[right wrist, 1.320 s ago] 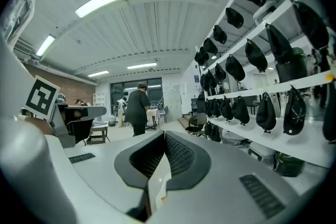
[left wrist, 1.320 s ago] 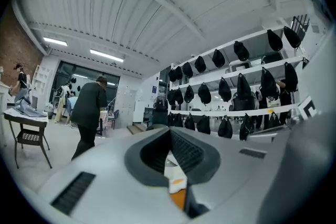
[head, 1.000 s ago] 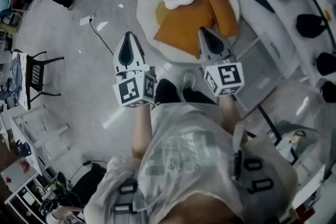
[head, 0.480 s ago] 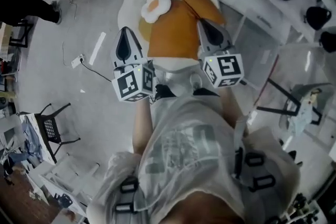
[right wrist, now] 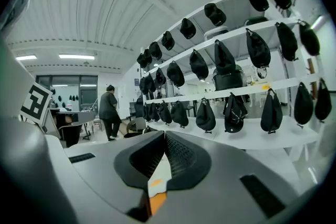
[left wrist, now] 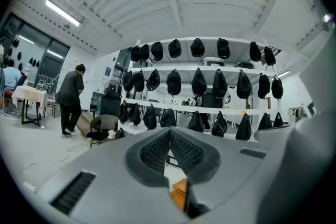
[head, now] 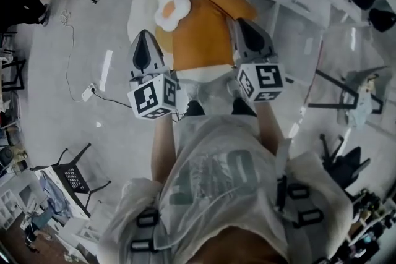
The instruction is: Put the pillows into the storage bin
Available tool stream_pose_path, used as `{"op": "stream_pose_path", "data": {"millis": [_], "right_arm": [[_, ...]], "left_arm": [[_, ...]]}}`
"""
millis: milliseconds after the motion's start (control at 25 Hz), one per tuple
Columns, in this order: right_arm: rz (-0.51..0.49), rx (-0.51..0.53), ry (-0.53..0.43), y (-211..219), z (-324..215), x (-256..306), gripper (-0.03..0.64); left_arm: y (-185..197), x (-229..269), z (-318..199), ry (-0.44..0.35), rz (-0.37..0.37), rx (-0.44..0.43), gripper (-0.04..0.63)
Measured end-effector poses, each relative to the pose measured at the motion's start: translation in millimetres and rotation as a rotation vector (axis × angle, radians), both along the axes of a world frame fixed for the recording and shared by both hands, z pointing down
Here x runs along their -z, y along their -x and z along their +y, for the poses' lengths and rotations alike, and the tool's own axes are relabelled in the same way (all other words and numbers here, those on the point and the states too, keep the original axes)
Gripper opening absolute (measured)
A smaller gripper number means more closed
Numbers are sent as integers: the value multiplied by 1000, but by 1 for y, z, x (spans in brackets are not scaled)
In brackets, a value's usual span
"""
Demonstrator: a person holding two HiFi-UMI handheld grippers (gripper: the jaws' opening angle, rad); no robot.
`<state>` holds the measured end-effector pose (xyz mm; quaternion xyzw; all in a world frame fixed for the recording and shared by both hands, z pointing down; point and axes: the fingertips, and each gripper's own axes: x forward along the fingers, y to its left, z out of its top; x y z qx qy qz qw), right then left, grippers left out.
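Pillows lie stacked on the floor: a round white pillow (head: 139,9) under an orange pillow (head: 201,34) and a small egg-shaped pillow (head: 172,8). Left gripper (head: 145,37) and right gripper (head: 241,31) hover above, fingers fully closed, empty. Open fingers before descending; pinch opposite edges of the orange pillow

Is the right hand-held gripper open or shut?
Shut. In its own view the right hand-held gripper has both jaws pressed together, with nothing held between them.
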<state>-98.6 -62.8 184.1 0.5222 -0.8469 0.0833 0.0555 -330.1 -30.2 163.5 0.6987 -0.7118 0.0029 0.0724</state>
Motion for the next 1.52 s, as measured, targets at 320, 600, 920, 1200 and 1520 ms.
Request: {"op": "stream_pose_path", "data": {"millis": [320,600,920,1200,1520], "right_arm": [[-59,58,118,29,-39,-48,239],[-70,-65,305,21,-77,-182,255],[68,-149,518,2,-106,-420,255],[178,-204,747,-10,-81,-579,255],[235,-232,881,-20,-55,-644,255]], "left_arm": [[2,-62,-60,84,74,-134,204],[15,-241,-105,325,155,-160,242],[36,-510,-95,679,176,-110,242],[31,-653,-55,947,276,-154,242],[15,-693,-50,1019,366,-191,242]]}}
